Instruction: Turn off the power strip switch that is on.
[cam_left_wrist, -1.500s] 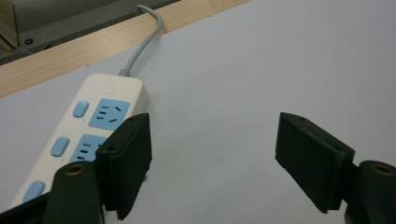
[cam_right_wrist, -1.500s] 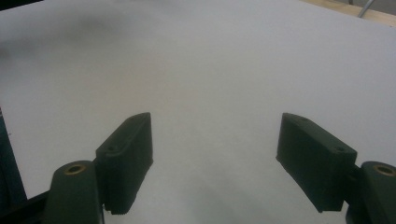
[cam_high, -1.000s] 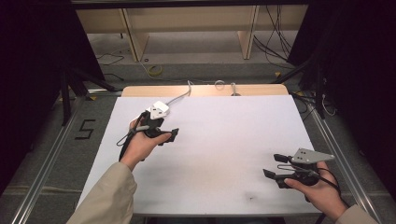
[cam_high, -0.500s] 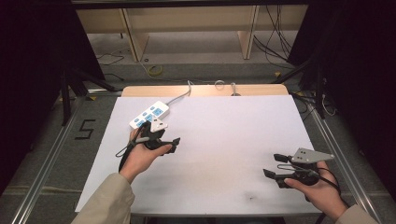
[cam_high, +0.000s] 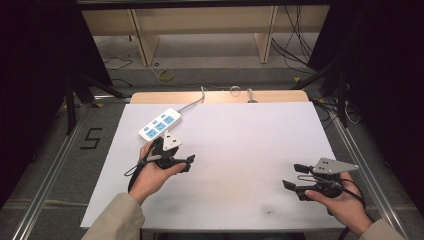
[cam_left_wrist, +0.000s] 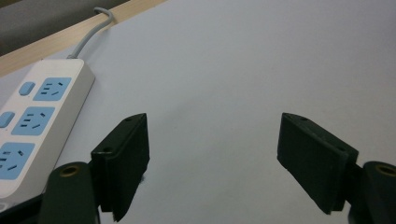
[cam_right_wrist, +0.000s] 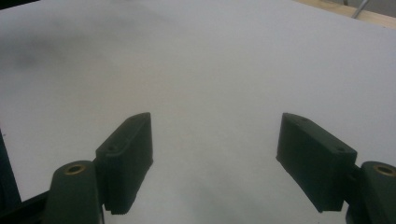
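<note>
we see a white rectangular power strip with blue sockets (cam_high: 160, 125) lying flat on the white table sheet (cam_high: 240, 145), toward the far left corner, set diagonally. its pale grey cord (cam_high: 192, 102) runs off the far end over the bare wooden table edge (cam_high: 220, 96).

left black two-jaw gripper (cam_high: 187, 164) sits in the person's left hand (cam_high: 152, 172), low over the sheet just on the near side of the strip, jaws pointing toward the table's right. in the left gripper view its jaws stand wide apart with nothing between them, only bare sheet; the strip (cam_left_wrist: 32, 121) lies just beside the left-side jaw, and we can't tell if they touch. three blue sockets and small blue buttons are visible on its top face there, cord (cam_left_wrist: 91, 28) curving up to the wood edge.

right black two-jaw gripper with a grey three-cornered plate on top (cam_high: 295, 176) is held in the right hand (cam_high: 340, 200) near the sheet's near right corner, well apart from the strip, jaws pointing left. in the right gripper view its jaws are also spread wide, empty, over bare white sheet with a faint grey smudge (cam_right_wrist: 23, 53) far left.

floor at the left carries a black "5" marking (cam_high: 91, 138).
</note>
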